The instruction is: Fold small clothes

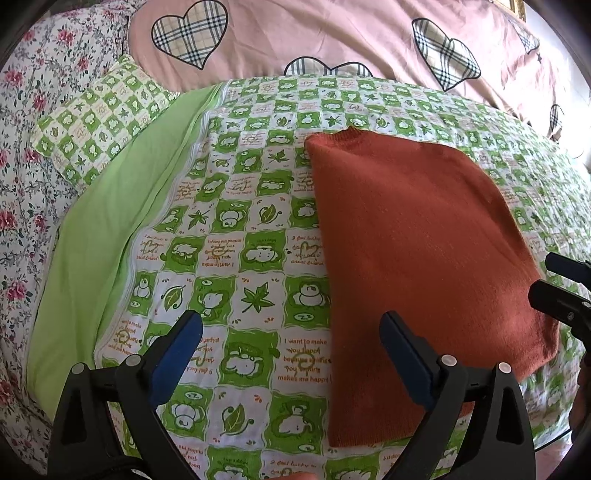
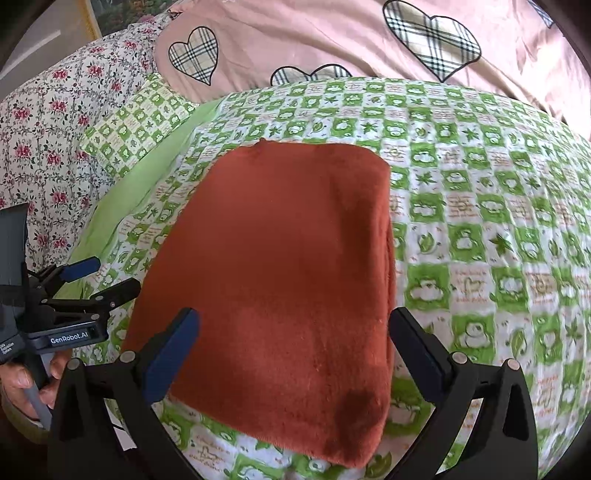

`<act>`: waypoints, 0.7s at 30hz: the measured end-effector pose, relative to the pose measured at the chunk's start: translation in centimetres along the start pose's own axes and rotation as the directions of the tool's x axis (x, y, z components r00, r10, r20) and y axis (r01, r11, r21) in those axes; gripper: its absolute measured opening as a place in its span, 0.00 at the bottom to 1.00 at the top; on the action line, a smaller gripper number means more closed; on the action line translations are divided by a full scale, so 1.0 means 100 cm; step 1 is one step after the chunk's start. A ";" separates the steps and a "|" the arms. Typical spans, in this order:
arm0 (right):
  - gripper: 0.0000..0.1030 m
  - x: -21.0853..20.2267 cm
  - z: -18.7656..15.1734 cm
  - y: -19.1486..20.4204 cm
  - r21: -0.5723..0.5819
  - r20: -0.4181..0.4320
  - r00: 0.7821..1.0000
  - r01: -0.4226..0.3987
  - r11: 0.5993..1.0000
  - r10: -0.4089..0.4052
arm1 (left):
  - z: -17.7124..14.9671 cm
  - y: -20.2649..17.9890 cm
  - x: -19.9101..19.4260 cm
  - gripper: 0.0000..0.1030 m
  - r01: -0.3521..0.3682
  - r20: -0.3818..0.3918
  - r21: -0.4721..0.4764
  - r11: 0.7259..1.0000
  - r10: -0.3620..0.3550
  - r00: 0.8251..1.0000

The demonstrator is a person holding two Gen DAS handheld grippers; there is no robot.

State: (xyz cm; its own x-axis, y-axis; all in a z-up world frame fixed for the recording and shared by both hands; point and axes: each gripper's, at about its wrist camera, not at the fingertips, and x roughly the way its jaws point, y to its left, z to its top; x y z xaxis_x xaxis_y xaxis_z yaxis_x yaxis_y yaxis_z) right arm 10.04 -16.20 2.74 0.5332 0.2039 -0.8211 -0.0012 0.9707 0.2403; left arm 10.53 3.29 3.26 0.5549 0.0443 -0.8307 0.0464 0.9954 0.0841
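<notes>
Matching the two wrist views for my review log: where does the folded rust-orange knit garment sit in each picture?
Left wrist: the folded rust-orange knit garment lies right of centre on the green-and-white checked quilt.
Right wrist: centre frame, between the open fingers.
Shared landmark: the pink cover with plaid hearts behind.

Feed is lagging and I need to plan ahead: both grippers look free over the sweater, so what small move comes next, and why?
Probably lower the right gripper onto the sweater's near edge and pinch it, ready for another fold. The sweater lies flat on the quilt as a long rectangle, and both grippers are open and empty; the left gripper sits beside its left edge.
</notes>
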 end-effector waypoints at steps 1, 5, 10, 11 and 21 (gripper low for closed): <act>0.99 0.002 0.001 0.001 -0.003 -0.003 1.000 -0.001 1.000 0.001 | 0.001 0.000 0.000 0.94 -0.002 -0.001 -0.001 1.000 0.002 1.000; 0.99 0.004 0.006 0.003 -0.011 -0.004 1.000 -0.014 1.000 0.014 | 0.003 0.000 0.001 0.95 -0.004 -0.002 -0.007 1.000 0.004 1.000; 0.99 0.005 0.011 0.001 -0.003 0.002 1.000 -0.012 1.000 0.012 | 0.008 -0.002 0.001 0.95 -0.008 0.003 -0.005 1.000 0.008 1.000; 0.99 0.004 0.012 0.000 0.001 0.003 1.000 -0.012 1.000 0.012 | 0.008 -0.002 0.000 0.95 -0.007 0.007 -0.005 1.000 0.007 1.000; 0.99 -0.005 0.008 -0.002 0.020 0.015 1.000 -0.023 1.000 0.022 | 0.005 -0.009 -0.013 0.96 -0.008 0.038 0.014 1.000 0.007 0.999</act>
State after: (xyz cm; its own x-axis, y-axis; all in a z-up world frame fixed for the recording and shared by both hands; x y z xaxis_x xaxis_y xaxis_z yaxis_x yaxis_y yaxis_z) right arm 10.49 -16.63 3.49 0.5456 0.2237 -0.8077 0.0036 0.9631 0.2691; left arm 10.17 2.34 4.58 0.5865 0.0480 -0.8085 0.0538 0.9937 0.0981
